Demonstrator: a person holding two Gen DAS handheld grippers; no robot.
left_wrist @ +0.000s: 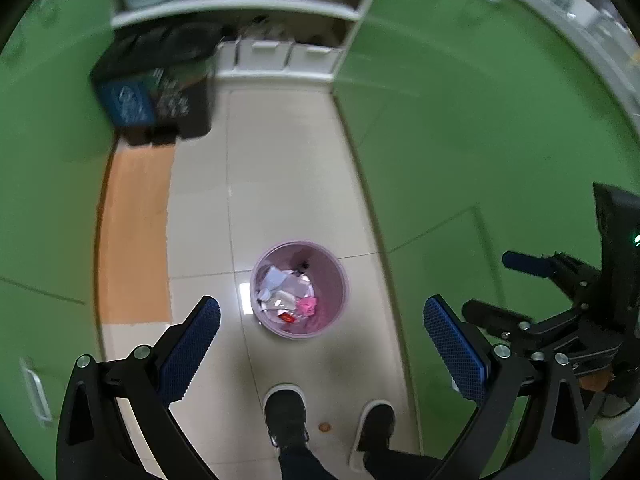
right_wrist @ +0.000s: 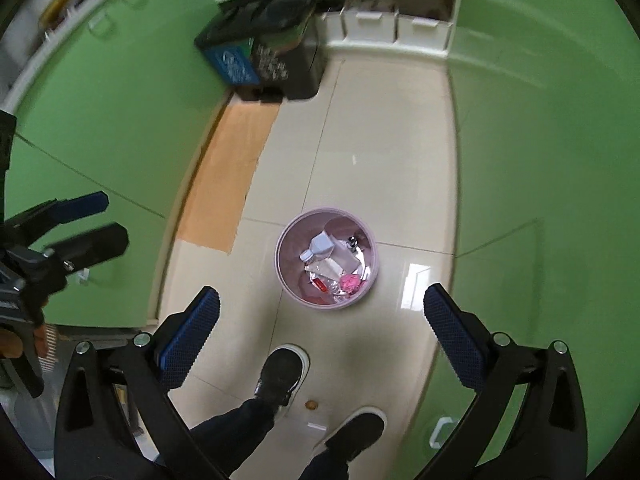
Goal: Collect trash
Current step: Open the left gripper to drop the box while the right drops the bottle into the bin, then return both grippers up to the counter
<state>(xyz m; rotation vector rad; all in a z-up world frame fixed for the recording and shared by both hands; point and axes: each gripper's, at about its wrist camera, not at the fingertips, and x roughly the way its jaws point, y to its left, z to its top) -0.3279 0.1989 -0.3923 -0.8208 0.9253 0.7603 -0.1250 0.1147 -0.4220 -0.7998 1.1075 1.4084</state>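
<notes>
A small pink waste bin stands on the tiled floor below both grippers; it also shows in the right wrist view. It holds crumpled paper, a clear plastic bottle, a pink wad and a red-labelled wrapper. My left gripper is open and empty, held high above the bin. My right gripper is open and empty too, also high above the bin. Each gripper shows at the edge of the other's view.
Green cabinet doors line both sides of the narrow floor. A black and blue sorting bin stands at the far left. White shelves close the far end. The person's black shoes stand near the bin. A small brown scrap lies on the floor.
</notes>
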